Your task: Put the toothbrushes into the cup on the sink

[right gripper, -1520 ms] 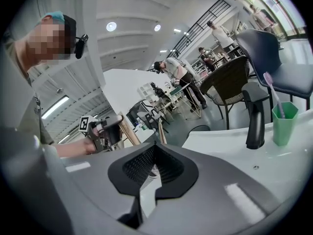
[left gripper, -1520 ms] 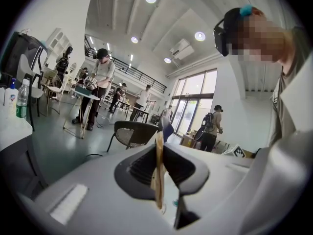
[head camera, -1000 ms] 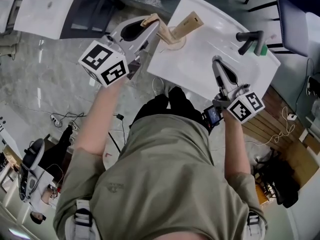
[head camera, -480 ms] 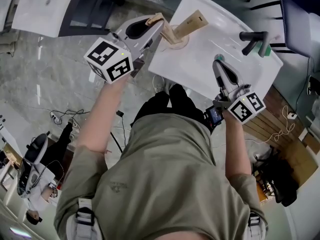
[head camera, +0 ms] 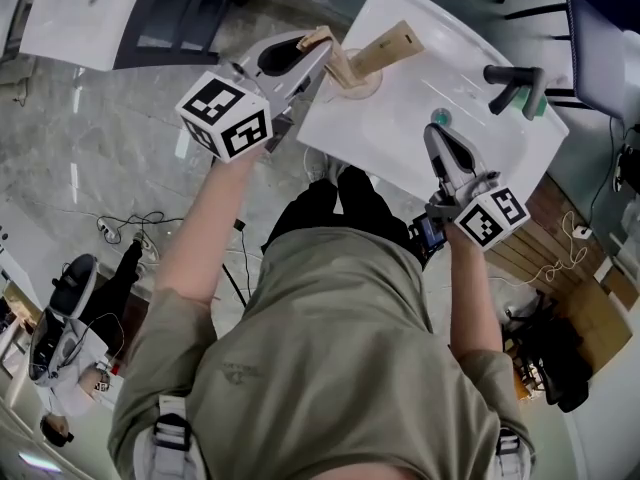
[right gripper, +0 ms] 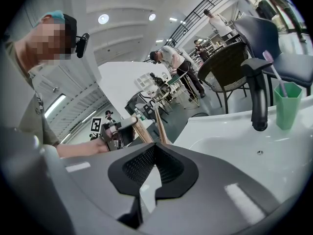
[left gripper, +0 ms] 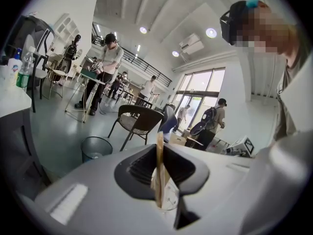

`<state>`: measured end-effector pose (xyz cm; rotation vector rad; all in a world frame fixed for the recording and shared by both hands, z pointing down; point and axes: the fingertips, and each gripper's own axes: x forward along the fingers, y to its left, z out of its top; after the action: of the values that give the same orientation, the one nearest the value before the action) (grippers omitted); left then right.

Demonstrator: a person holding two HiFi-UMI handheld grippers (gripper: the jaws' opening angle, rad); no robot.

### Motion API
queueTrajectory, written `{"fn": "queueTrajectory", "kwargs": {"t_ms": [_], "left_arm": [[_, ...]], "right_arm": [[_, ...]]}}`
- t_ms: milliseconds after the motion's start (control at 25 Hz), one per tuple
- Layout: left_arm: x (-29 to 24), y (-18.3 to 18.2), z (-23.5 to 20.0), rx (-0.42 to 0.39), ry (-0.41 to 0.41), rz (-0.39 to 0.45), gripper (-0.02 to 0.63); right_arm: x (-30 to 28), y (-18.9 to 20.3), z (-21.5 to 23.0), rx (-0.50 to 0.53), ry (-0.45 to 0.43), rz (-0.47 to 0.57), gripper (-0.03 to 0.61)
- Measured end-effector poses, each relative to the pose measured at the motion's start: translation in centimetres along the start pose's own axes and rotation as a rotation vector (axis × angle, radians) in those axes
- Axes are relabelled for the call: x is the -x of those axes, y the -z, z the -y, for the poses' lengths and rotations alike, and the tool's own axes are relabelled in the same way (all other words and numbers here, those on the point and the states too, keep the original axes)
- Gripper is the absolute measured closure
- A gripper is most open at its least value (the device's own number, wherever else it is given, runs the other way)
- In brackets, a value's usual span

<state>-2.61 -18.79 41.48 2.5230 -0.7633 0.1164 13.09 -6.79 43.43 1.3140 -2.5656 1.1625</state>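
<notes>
The left claw point(head camera: 312, 56) is clamped on a thin tan wooden toothbrush point(left gripper: 159, 165). The toothbrush is held upright, with its lower end in the clear glass cup point(head camera: 358, 86) on the corner of the white sink point(head camera: 470, 143). The right claw point(right gripper: 155, 148) is empty, with its jaws together above the sink's near edge.

A bin point(left gripper: 96, 148) stands near a brown chair point(left gripper: 139, 120) (people point(left gripper: 110, 58) stand beyond); a bottle point(left gripper: 23, 72) sits far left, and cables point(head camera: 125, 230) trail over the floor point(head camera: 90, 158).
</notes>
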Motion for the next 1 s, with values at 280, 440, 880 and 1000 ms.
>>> {"fn": "queueTrajectory", "kwargs": {"t_ms": [280, 440, 880, 1000], "left_arm": [[-0.3, 0.8, -0.5, 0.022, -0.004, -0.004, 0.568], [-0.4, 1.2, -0.7, 0.029, -0.004, -0.006, 0.568], [-0.6, 1.5, -1.0, 0.041, -0.017, -0.006, 0.568], [-0.7, 1.6, -1.2, 0.047, -0.021, -0.006, 0.568]], "right_arm": [[-0.2, 0.2, 0.2, -0.004, 0.002, -0.013, 0.568], [-0.3, 0.2, 0.5, -0.004, 0.004, -0.017, 0.568], [-0.1, -0.2, 0.7, -0.006, 0.007, -0.016, 0.568], [-0.2, -0.2, 0.7, -0.007, 0.006, -0.015, 0.568]]}}
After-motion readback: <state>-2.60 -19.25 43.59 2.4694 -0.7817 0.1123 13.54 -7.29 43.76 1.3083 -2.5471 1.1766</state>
